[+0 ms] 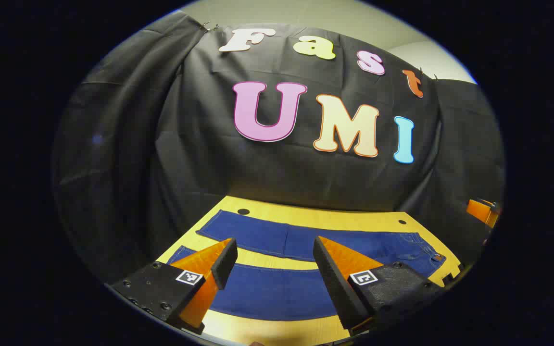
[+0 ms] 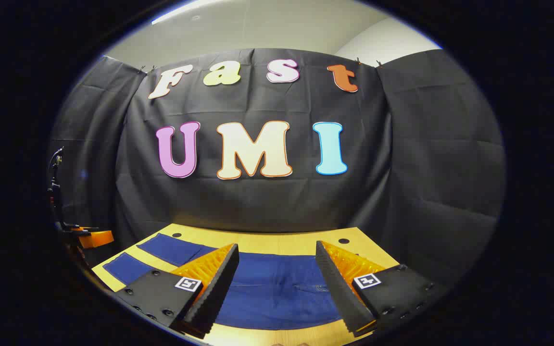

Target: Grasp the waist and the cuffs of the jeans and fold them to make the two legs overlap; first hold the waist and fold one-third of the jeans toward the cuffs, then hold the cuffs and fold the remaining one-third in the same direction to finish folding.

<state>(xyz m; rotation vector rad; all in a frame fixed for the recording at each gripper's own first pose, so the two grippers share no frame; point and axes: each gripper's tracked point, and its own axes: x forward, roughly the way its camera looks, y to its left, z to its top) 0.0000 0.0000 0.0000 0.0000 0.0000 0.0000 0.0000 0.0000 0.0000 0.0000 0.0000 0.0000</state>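
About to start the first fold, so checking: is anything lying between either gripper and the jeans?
Nothing visible. The jeans lie flat on the yellow table, legs apart, with the open left gripper and open right gripper above them.

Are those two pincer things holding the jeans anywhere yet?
No. Each hand-held gripper, left and right, hangs open above the jeans lying flat on the table.

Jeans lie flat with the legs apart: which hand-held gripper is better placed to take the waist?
Likely the right hand-held gripper: open, it hovers above the waist end of the jeans. The left hand-held gripper, also open, hovers over the legs nearer the cuffs, so it suits those.
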